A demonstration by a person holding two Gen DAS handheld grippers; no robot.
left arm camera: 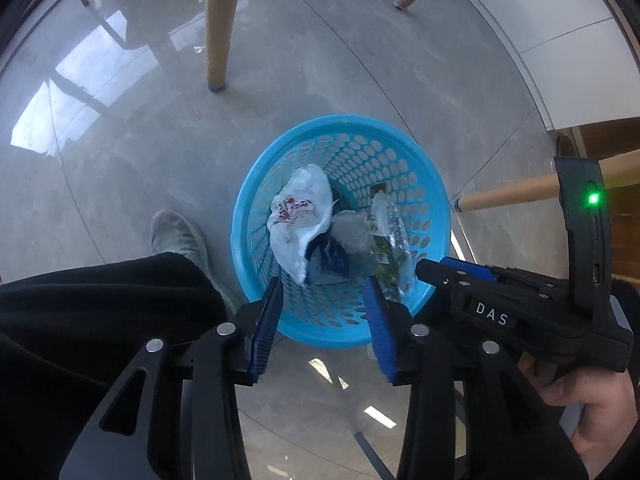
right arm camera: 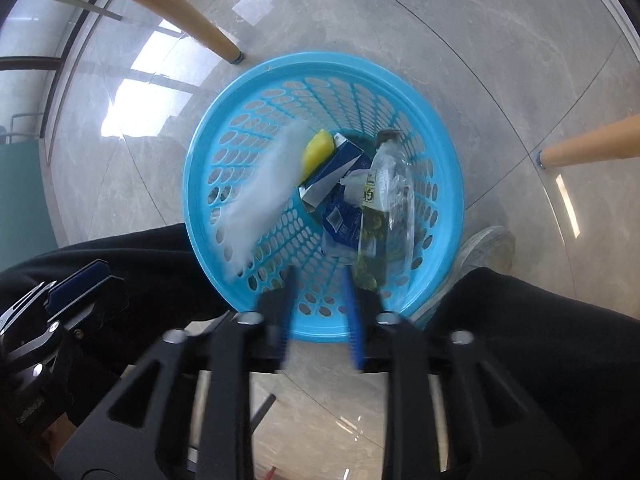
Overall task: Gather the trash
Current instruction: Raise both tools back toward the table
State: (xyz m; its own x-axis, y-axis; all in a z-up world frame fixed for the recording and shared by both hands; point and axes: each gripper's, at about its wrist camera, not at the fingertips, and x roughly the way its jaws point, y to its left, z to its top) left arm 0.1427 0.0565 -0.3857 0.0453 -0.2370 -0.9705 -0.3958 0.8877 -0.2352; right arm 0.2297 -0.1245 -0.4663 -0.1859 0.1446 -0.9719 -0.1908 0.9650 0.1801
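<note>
A round blue mesh basket (left arm camera: 340, 128) stands on the floor below both grippers. In it lie a crumpled white bag with red print (left arm camera: 300, 216), a blue carton (left arm camera: 334, 258) and a clear bottle with green bits (left arm camera: 390, 236). My left gripper (left arm camera: 323, 282) hangs open over the basket's near rim, with nothing between its blue pads. In the right wrist view the basket (right arm camera: 320, 60) also holds a yellow piece (right arm camera: 318, 152), the carton (right arm camera: 340, 164) and the bottle (right arm camera: 388, 200). A white bag (right arm camera: 264, 192) shows as a blurred streak along the left wall. My right gripper (right arm camera: 318, 272) is open and empty.
Wooden furniture legs (left arm camera: 218, 24) (right arm camera: 588, 146) stand around the basket on the glossy grey tile floor. The person's black trouser legs (left arm camera: 100, 308) (right arm camera: 540, 320) and pale shoes (left arm camera: 180, 236) (right arm camera: 480, 252) flank the basket. The other gripper (left arm camera: 436, 268) (right arm camera: 80, 280) shows at each view's edge.
</note>
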